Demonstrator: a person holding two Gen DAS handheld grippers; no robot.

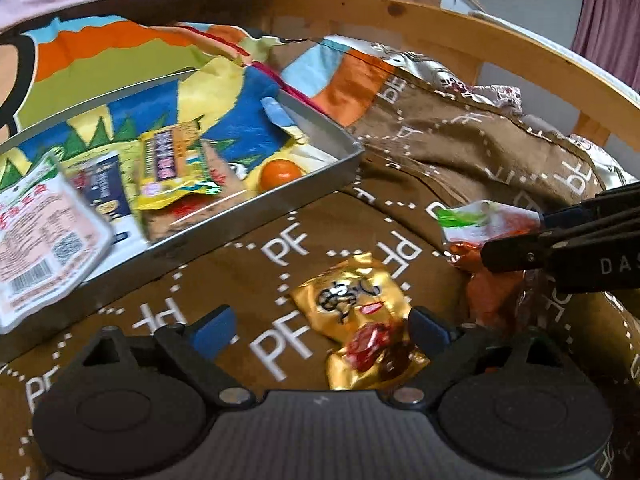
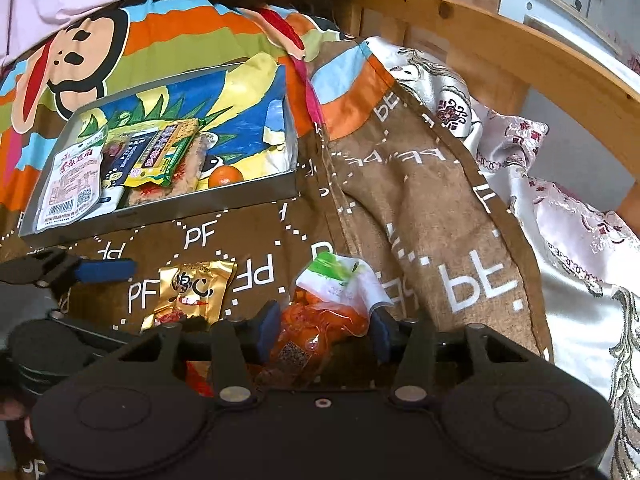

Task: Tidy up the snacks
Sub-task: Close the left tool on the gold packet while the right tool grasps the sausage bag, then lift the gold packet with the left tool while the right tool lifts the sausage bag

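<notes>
Landmark: metal tray [image 2: 168, 210] on brown blanket [image 2: 424, 216].

1. Tray contents: white/pink pack [image 2: 72, 184] at near-left corner, dark blue pack [image 2: 120, 160] beside it, yellow-green pack [image 2: 160, 156] lying over the blue one, orange ball [image 2: 225, 176] approx. mid-tray against front wall. Large blue/yellow bag [image 2: 240, 108] lines the tray floor under all items.

2. Gold pack [image 1: 360, 320] lies flat on blanket, just in front of tray, outside it. L gripper [image 1: 320, 328] is over it; fingers spread wide, one pad [image 1: 212, 328] left of pack, the other at pack's right edge. Contact at that edge: cannot tell. Pack not pinched.

3. Orange pack [image 2: 320, 320], green/white top, lies on blanket right of gold pack, also in front of tray and outside it. R gripper [image 2: 324, 330] has it between its fingers. Left pad [image 2: 266, 328] touches the pack's side; right pad [image 2: 382, 332] meets the crumpled white flap. Firm pinch vs. loose contact: cannot tell.

4. Behind tray: striped cartoon fabric [image 2: 100, 48]. Right of blanket: silver patterned cloth [image 2: 580, 280], wooden frame [image 2: 520, 64] past it.
</notes>
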